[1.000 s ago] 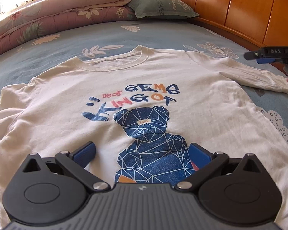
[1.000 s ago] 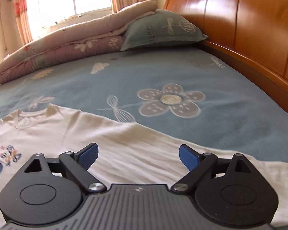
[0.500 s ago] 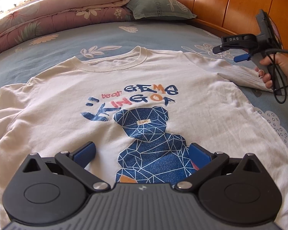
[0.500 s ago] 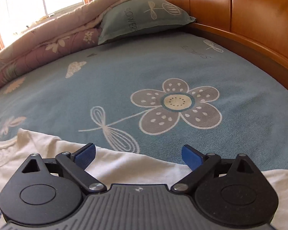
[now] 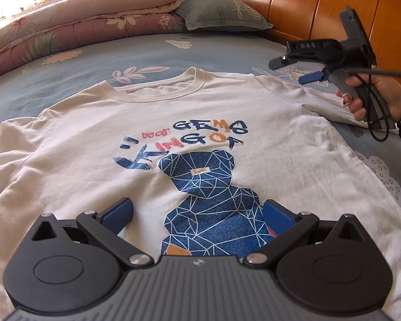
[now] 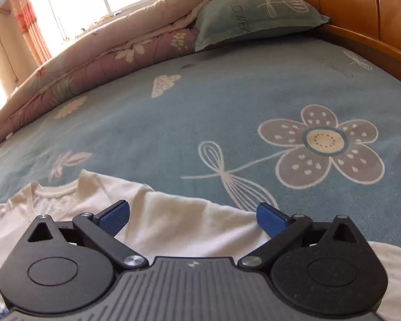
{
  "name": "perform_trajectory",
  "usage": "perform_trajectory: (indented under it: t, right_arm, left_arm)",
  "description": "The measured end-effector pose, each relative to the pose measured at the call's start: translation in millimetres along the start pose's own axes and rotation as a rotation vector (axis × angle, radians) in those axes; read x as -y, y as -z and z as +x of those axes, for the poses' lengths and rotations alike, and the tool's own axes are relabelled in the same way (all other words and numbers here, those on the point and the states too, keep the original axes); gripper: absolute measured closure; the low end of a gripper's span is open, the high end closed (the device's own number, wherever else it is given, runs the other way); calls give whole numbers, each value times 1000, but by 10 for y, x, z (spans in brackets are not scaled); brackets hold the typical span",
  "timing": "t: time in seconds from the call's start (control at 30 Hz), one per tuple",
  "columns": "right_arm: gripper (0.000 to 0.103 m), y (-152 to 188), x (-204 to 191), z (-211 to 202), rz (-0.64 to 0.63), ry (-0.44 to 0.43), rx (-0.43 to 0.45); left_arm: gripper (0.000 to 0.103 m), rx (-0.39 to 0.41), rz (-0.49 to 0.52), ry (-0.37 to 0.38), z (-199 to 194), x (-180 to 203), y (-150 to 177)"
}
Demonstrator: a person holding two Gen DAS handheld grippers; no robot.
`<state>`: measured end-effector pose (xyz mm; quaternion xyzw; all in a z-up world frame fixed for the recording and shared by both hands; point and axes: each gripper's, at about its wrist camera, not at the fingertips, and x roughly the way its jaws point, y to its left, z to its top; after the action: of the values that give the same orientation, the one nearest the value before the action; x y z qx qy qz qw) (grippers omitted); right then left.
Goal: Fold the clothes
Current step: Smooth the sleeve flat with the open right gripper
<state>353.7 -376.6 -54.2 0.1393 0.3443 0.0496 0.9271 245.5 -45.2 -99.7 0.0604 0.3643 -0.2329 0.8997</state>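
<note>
The right hand-held gripper (image 6: pixel 191 215) is presented with its jaws opening, already spread wide; nothing is pinched, and only the white cloth of the T-shirt (image 5: pixel 173 144) lies below the gap between the blue pads (image 6: pixel 113 215). It is angled downward over the shirt's right sleeve (image 6: pixel 173 222), near the sleeve's upper edge, and is carried by a hand (image 5: pixel 374 99) wrapped around its grip, with a cable hanging in a loop just beside the sleeve end. The left hand-held gripper (image 5: pixel 197 214) is likewise spread and empty, tilted down over the lower front of the shirt, above the blue bear print (image 5: pixel 211 200). The shirt is laid face up and nearly flat on the bed (image 6: pixel 200 107), collar toward the rolled quilt (image 5: pixel 80 26) and pillow (image 5: pixel 216 10). Several faults are judged possible from here. If the right jaws are closed too deep, the blue bedsheet may be gathered together with the sleeve, and the fold would drag the bedding. If only one layer of the sleeve is taken, the lower layer may be left behind and a crooked crease produced. The hanging cable may snag the sleeve end as the fold is carried inward. With the body not pinned down, the whole garment may slide instead of folding.
</note>
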Motion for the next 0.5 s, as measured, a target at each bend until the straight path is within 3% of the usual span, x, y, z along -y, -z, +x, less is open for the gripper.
perform_trajectory:
  t: [0.13,0.2,0.27,0.37,0.5]
  right_arm:
    - [0,37,-379,139,-120,-138,-56]
    - [0,89,-476,356,-169,-98,-88]
    - [0,99,-473,507,-199,-55,-52]
    - [0,-40,-384,567,-135,15,-36]
    - [0,-57,-439,326,-87,-97,-42]
  left_arm:
    - [1,5,-1,0,2,-2,2]
    - [1,6,0,4,0,-9,4]
    - [1,8,-4,11,-5,-22,7]
    - [1,13,-7,23,-14,-44,12]
    - [1,23,-15,31,-22,-55,24]
